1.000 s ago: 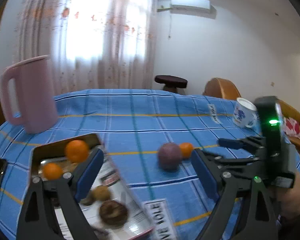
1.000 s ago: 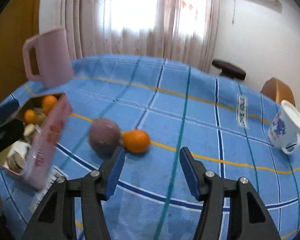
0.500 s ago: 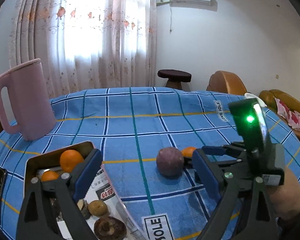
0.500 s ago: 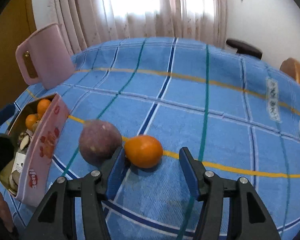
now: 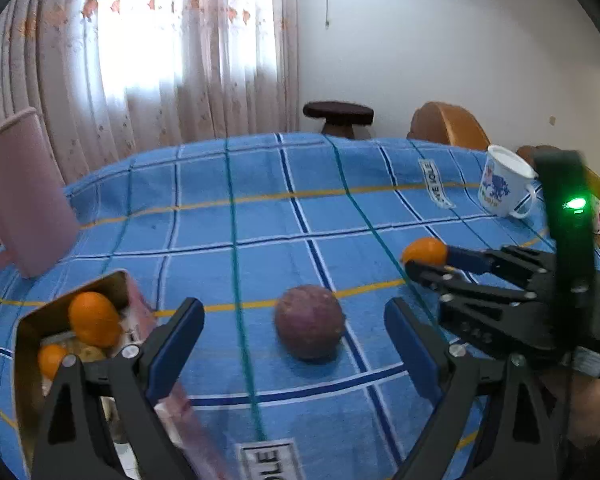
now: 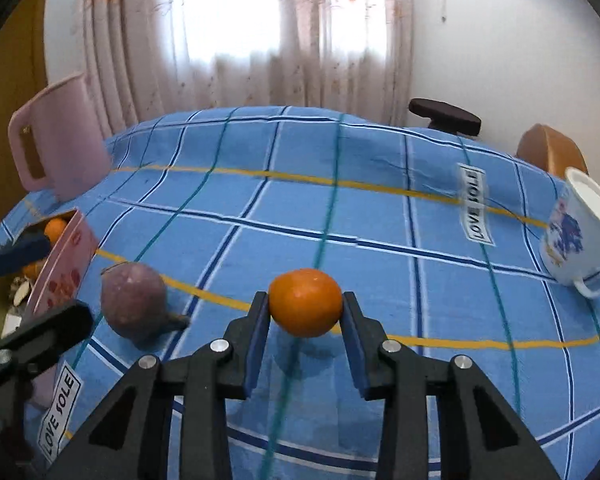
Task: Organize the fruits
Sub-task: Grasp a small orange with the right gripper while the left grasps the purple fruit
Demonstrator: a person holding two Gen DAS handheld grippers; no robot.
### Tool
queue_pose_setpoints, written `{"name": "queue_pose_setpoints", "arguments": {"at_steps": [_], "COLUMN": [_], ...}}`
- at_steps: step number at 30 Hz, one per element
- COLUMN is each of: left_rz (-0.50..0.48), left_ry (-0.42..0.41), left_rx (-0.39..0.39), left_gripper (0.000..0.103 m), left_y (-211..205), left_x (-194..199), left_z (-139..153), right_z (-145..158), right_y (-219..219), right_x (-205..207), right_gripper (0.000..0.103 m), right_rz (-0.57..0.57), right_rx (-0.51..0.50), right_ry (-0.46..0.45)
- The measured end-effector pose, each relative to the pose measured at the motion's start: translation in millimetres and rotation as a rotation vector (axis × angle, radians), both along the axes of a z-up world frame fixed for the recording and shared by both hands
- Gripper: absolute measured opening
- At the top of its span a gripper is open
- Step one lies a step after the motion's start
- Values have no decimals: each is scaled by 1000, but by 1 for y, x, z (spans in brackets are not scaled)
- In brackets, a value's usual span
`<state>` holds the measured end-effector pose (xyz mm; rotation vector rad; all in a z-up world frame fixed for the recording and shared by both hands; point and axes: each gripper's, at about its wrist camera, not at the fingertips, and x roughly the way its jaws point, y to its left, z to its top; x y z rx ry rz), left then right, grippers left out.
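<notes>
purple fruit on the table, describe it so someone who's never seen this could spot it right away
Start from the blue checked tablecloth and find the pink tin box of fruit at its left side. Just right of the box, alone on the cloth, sits the purple fruit. It is round, dull and dark, unlike the glossy orange clamped in the right gripper.

Right gripper (image 6: 305,312) clamped on an orange (image 6: 305,302) — left gripper (image 5: 292,344) spread wide, holding nothing.
</notes>
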<state>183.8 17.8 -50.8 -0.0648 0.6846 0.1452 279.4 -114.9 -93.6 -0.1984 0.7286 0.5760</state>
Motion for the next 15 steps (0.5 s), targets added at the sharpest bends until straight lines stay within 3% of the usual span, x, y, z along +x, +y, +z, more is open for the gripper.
{"name": "queue_pose_setpoints", "arguments": {"at_steps": [5, 12, 15], "left_rz": [28, 77, 73], "left_ry": [89, 179, 165], "left_rx": [-24, -129, -82], "left_gripper": [86, 54, 53], "left_y": [-4, 6, -3], "left_x": [26, 52, 49], "left_z": [-16, -40, -43], "right_z": [5, 9, 11], "right_y": [-13, -14, -15], "right_x": [-1, -8, -12], "right_gripper": [37, 37, 37], "right_rz": [-5, 24, 34], "right_rx": [42, 70, 76], "right_ry": [-17, -44, -62]}}
